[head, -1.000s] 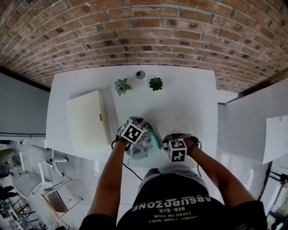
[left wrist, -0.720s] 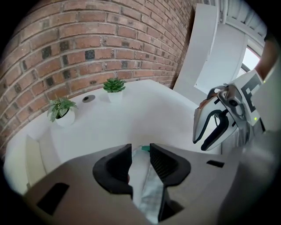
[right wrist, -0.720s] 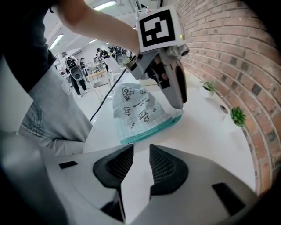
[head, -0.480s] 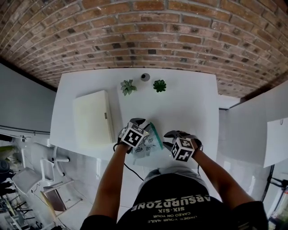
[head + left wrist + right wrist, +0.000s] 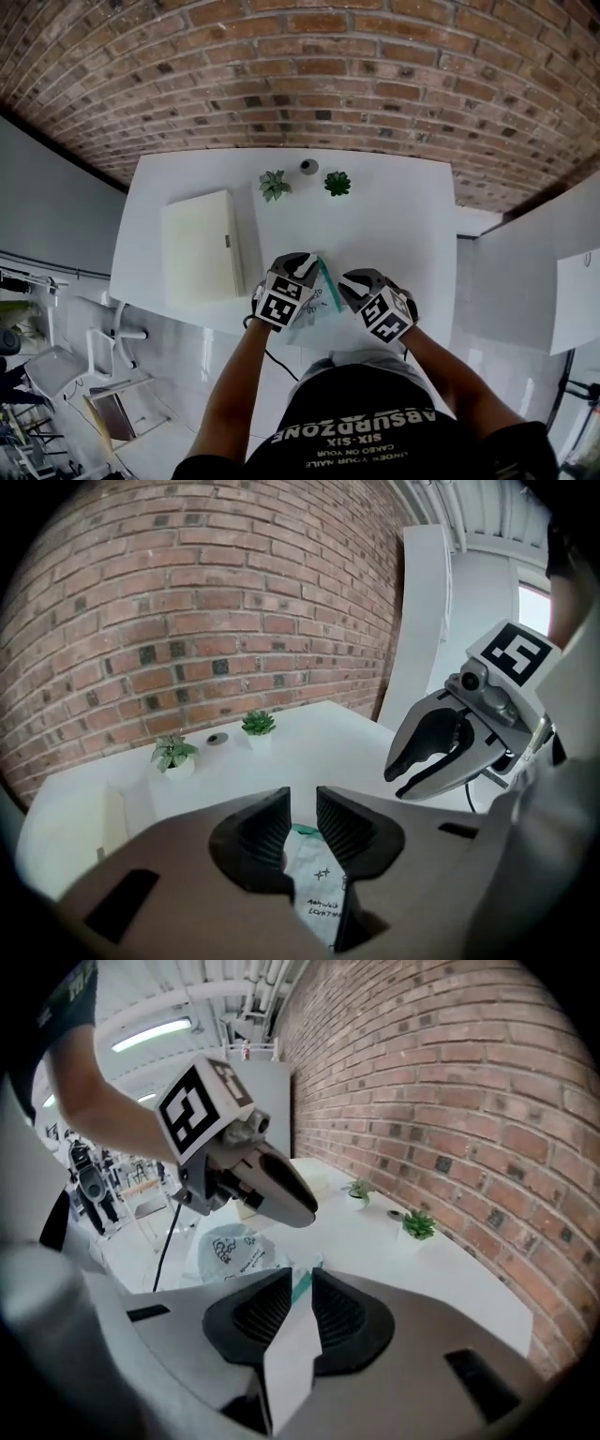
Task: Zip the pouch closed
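Right gripper view: pouch (image 5: 292, 1354) pinched inside right claw (image 5: 302, 1286).

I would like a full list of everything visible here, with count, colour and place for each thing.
table: one, white, centre of head view.
brick wall: one, red-brown, behind the table.
box: one, cream, table's left part.
potted plants: two, green, near the table's far edge.
round object: one, grey, between the plants.
pouch: one, pale with teal zip, held between both grippers.
left gripper: one, grey, jaws just closed further, on the pouch.
right gripper: one, grey, jaws just closed further, on the pouch.
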`<control>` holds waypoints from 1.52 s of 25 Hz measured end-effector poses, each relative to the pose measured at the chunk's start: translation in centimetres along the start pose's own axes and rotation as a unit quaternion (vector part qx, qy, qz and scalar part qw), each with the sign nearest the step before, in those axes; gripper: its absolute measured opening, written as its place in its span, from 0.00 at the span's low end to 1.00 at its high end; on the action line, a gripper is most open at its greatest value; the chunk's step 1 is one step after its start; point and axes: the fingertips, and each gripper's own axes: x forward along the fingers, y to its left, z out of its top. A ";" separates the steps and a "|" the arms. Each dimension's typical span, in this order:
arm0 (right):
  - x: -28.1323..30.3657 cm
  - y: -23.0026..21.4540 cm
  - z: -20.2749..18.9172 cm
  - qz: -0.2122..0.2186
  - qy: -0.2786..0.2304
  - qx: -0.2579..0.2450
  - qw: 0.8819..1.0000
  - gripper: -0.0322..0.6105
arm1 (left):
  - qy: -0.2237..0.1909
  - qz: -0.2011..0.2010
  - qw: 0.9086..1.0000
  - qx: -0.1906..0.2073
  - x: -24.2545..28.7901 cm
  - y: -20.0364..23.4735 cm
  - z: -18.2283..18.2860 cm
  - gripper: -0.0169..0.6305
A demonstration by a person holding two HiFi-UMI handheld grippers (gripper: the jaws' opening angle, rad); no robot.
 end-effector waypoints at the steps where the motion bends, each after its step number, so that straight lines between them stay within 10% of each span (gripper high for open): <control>1: -0.3 -0.1 0.4 -0.005 -0.010 0.014 1.000 0.14 | -0.007 0.004 1.000 -0.003 -0.4 -0.2 0.2 0.15; 38: -4.9 3.1 2.8 -0.021 -0.072 0.071 0.995 0.05 | -0.060 0.029 0.995 -0.079 -7.1 -7.2 -0.2 0.03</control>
